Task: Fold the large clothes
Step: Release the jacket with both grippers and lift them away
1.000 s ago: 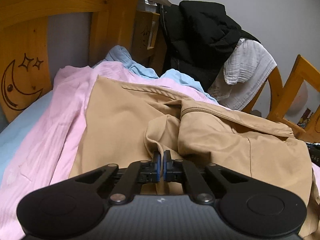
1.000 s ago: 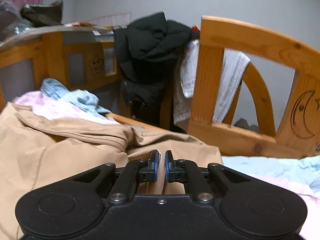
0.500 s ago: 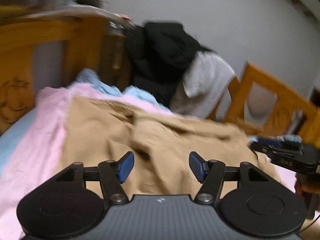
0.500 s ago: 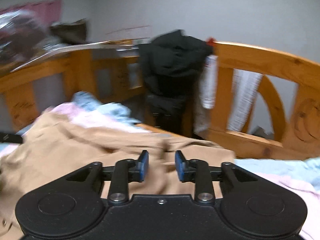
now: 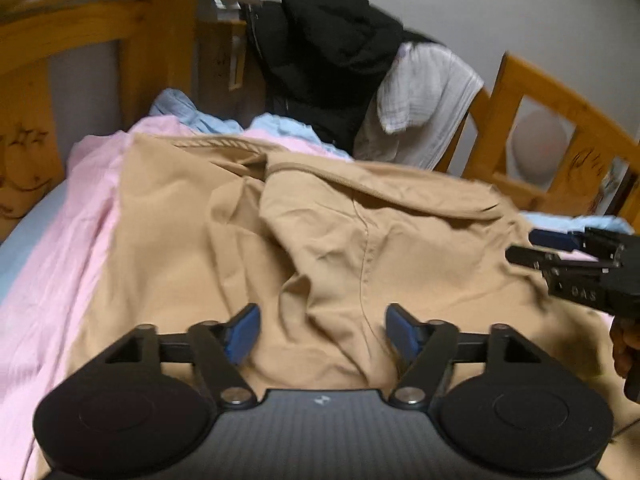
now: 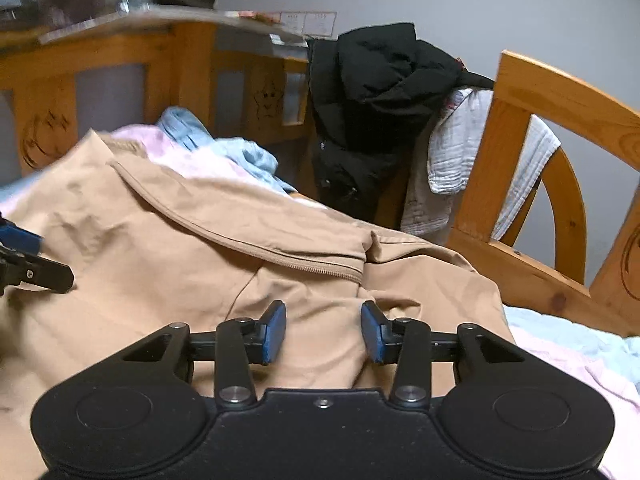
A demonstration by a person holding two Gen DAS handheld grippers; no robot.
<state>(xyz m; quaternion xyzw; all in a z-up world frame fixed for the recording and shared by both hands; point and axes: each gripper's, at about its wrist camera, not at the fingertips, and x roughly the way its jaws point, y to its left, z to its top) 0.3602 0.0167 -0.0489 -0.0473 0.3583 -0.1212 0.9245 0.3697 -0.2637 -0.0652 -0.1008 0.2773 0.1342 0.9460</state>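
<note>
A large tan jacket (image 5: 320,232) lies rumpled across the bed, on a pink sheet (image 5: 76,232); it also shows in the right wrist view (image 6: 208,248). My left gripper (image 5: 322,332) is open and empty just above the jacket's near folds. My right gripper (image 6: 323,332) is open and empty over the jacket's right part, near a zipped seam (image 6: 320,268). The right gripper also shows at the right edge of the left wrist view (image 5: 576,264). The left gripper's tip shows at the left edge of the right wrist view (image 6: 28,260).
Wooden bed rails (image 5: 560,120) (image 6: 552,128) run along the back and the right. A black coat (image 5: 332,52) and a white towel (image 5: 428,92) hang over the far rail. Light blue cloth (image 5: 200,116) is bunched behind the jacket.
Both grippers were shut on tan jacket folds a second ago. Both have opened and let the cloth go, and the jacket has settled lower on the bed.
</note>
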